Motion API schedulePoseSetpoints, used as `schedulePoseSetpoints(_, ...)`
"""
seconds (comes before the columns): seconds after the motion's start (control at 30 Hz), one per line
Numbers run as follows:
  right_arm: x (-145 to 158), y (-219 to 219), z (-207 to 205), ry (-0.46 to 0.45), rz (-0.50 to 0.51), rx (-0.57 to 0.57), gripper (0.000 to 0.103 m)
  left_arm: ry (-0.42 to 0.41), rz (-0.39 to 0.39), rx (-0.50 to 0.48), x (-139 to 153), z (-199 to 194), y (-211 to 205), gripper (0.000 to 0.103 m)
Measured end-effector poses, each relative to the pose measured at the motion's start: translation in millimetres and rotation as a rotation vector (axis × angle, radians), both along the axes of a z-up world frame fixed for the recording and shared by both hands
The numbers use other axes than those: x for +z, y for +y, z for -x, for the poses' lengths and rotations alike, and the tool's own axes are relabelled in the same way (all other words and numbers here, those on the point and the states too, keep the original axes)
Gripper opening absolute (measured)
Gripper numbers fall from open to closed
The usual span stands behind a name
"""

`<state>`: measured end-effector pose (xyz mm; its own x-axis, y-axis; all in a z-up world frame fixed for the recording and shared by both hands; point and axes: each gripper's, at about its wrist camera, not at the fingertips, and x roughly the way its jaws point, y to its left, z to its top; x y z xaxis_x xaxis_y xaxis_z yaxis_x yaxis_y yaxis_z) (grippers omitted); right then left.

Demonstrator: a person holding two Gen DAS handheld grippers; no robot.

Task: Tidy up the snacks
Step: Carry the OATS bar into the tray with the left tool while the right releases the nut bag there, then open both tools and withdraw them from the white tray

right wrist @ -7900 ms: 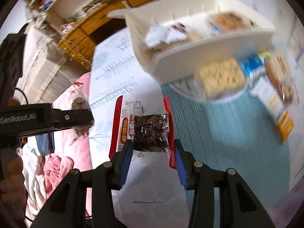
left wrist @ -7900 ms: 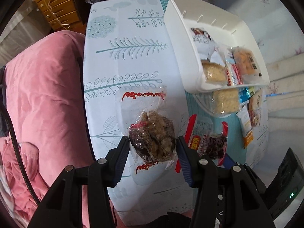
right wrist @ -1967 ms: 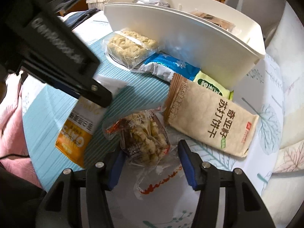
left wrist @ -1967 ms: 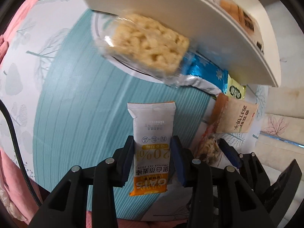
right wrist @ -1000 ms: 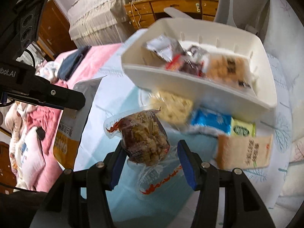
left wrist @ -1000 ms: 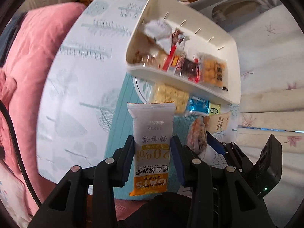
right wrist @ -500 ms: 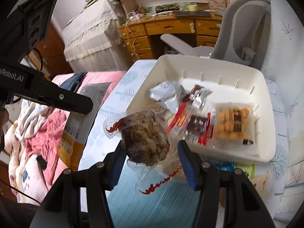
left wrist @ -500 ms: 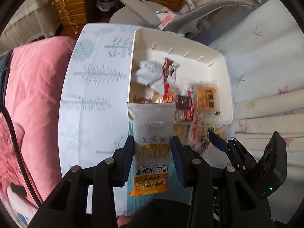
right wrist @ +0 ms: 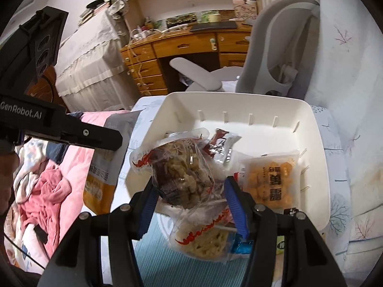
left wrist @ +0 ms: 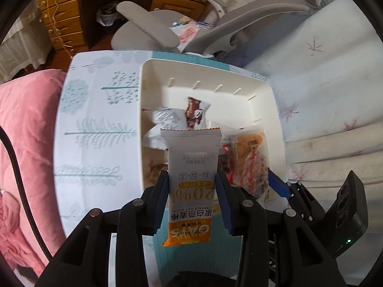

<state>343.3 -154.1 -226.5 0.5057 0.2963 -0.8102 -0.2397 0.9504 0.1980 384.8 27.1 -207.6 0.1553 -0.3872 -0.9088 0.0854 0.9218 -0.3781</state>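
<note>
My left gripper is shut on a white and orange oat bar packet, held upright over the near wall of the white bin. My right gripper is shut on a clear bag of brown nut snacks, held above the white bin at its near left side. Inside the bin lie a yellow biscuit pack, a silver and brown wrapper and other small packets. The oat bar packet and the left gripper's body show at the left of the right wrist view.
The bin stands on a small table with a leaf-print cloth and a teal mat. A blue packet lies on the mat by the bin. A pink blanket is to the left, a grey office chair and wooden desk behind.
Both grippers have moved forward over the table with their packets, from above the mat to above the bin. The bin now fills the middle of both views.
</note>
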Motion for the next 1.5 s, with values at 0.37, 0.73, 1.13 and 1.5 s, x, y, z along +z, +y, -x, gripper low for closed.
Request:
schedulePoseSetpoints(0.37,-1,-14,-6,0.021,0.029,-0.085,0.059,-0.008,0.025,0.000,-6,-4,-9,0.062)
schedulePoseSetpoints(0.73,17,-28,25,-0.001,0.036,-0.100,0.059,-0.005,0.008,0.024,7,31,-11,0.063)
schedulePoseSetpoints(1.13,39,-56,65,-0.038,0.025,-0.049,0.059,-0.042,0.011,0.070,26,90,-26,0.063)
schedulePoseSetpoints(1.5,43,-93,95,-0.045,0.023,-0.016,0.070,-0.020,0.005,0.161,20,145,-44,0.063)
